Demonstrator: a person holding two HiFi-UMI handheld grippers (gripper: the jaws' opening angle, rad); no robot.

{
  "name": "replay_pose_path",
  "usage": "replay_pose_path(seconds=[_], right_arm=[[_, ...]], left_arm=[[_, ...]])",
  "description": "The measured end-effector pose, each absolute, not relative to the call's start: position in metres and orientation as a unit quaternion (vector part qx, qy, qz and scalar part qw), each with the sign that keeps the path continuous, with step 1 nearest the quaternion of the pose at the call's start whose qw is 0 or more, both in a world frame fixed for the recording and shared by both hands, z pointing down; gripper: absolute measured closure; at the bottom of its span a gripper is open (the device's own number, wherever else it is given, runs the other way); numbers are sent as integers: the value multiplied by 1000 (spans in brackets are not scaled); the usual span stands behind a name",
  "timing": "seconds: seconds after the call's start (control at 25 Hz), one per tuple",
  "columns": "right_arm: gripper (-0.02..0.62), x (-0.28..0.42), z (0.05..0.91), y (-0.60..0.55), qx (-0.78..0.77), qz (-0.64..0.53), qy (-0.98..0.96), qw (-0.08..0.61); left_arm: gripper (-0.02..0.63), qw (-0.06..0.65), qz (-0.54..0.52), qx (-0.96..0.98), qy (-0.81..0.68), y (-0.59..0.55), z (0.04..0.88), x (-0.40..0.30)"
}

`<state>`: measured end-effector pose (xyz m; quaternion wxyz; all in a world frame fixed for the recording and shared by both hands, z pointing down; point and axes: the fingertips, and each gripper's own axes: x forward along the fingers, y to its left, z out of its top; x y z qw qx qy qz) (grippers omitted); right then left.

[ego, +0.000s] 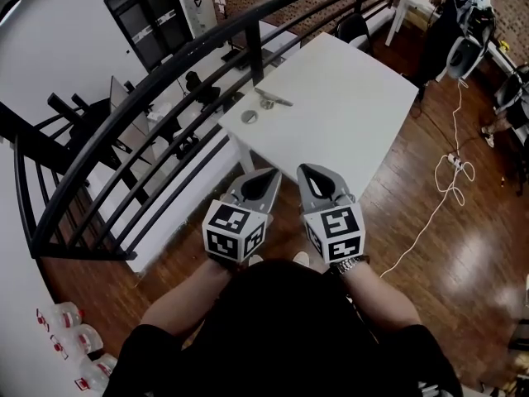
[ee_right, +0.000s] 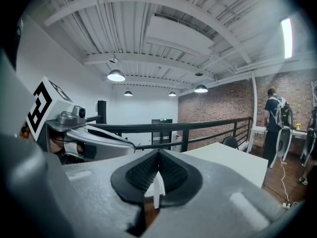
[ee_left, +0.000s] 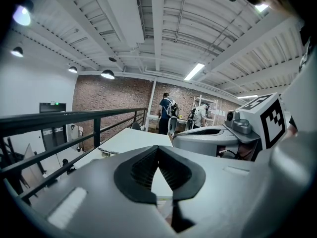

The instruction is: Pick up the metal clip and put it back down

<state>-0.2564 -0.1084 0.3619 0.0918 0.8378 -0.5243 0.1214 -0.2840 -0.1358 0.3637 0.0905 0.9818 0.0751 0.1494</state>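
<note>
The left gripper and the right gripper sat side by side at the lower centre of the head view. Each had its jaws closed together on nothing, with only the bare pads meeting at the tips in each gripper view. Both pointed toward the white table but were held short of its near corner, over the wooden floor.

The metal clip lay flat on the tabletop toward the upper centre of the frame, close to the table's left edge. A small round object lay just beside it, and the dark railing ran past on that side. The clip was well apart from both grippers.

A clip lying there with both tongs closed, empty and away would fit either a clip waiting to be lifted or one already set back — the scene did not settle which.

In my judgement the clip looked thin and low. A good grip on it would mean jaws opened well clear of it, pads brought low across its narrow width, and no nudging the round object — or the table edge beside it.
</note>
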Motion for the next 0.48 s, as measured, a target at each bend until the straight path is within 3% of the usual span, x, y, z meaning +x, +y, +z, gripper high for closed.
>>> replay_pose_path(seconds=[0.48], right_arm=[[603,-258,363,-115,839,118,-523,94]], left_arm=[[595,93,150,982,73,-143,366,-286]])
